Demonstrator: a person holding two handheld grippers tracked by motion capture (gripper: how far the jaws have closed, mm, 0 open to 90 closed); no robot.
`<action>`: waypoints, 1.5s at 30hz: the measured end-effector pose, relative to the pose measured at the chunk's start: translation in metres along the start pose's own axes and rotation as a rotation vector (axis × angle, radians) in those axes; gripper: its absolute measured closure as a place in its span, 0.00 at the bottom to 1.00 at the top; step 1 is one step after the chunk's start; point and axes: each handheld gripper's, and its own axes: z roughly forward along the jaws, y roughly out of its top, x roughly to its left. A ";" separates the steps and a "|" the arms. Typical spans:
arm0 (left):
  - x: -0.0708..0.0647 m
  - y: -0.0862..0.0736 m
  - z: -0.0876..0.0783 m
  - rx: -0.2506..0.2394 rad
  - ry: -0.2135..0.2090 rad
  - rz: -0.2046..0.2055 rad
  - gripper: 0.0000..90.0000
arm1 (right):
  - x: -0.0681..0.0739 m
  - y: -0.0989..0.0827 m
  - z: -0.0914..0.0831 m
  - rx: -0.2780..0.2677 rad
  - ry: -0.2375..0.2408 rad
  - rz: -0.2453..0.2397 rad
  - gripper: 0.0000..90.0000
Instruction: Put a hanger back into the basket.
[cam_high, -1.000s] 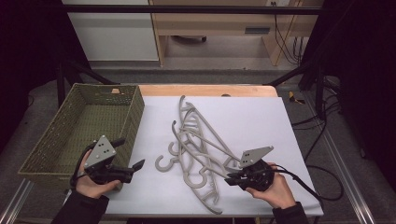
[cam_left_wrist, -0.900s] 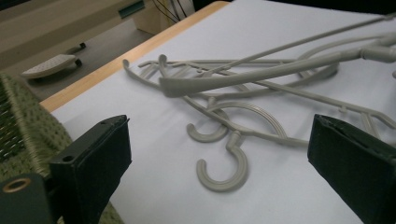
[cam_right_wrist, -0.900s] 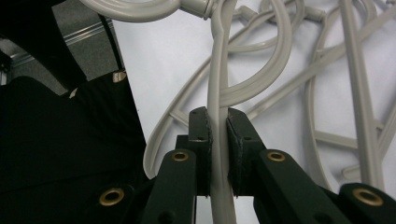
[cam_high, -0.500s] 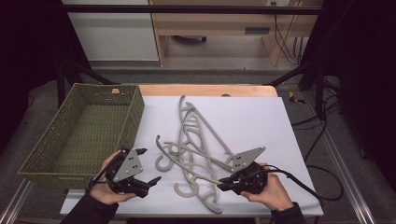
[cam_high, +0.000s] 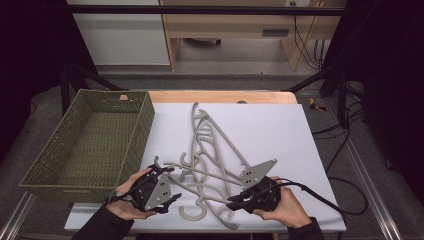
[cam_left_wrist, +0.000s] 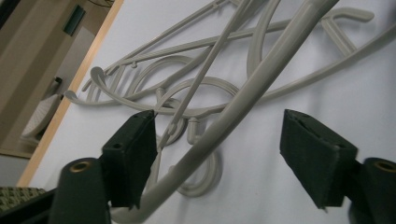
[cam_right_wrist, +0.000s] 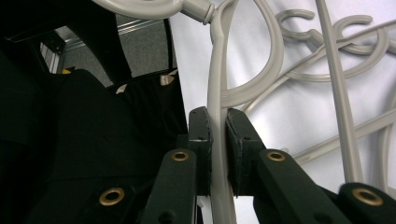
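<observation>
My right gripper (cam_right_wrist: 217, 140) clamped on thin hanger (cam_right_wrist: 217, 84) arm; my left gripper (cam_left_wrist: 217, 154) jaws just closing around its curved shoulder, not yet pressing. Hangers tangled on tabletop (cam_high: 280, 130) beside basket (cam_high: 60, 150). Light, stiff, smooth plastic, likely slippery, snag-prone; grip bar squarely.

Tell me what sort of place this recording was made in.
Probably a lab or recording bay: a white-topped table on a metal frame, dark curtains at both sides, loose cables on the floor, plain office furniture behind.
</observation>
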 end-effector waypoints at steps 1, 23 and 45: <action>-0.002 0.000 0.002 0.006 0.003 0.019 0.34 | 0.000 0.000 0.000 0.000 0.010 -0.003 0.91; -0.020 0.004 -0.001 -0.025 0.054 0.266 0.81 | 0.002 -0.001 -0.001 -0.009 0.054 -0.039 0.91; -0.019 0.015 -0.013 -0.006 0.040 0.179 0.91 | -0.007 -0.005 -0.014 -0.106 -0.037 -0.016 0.85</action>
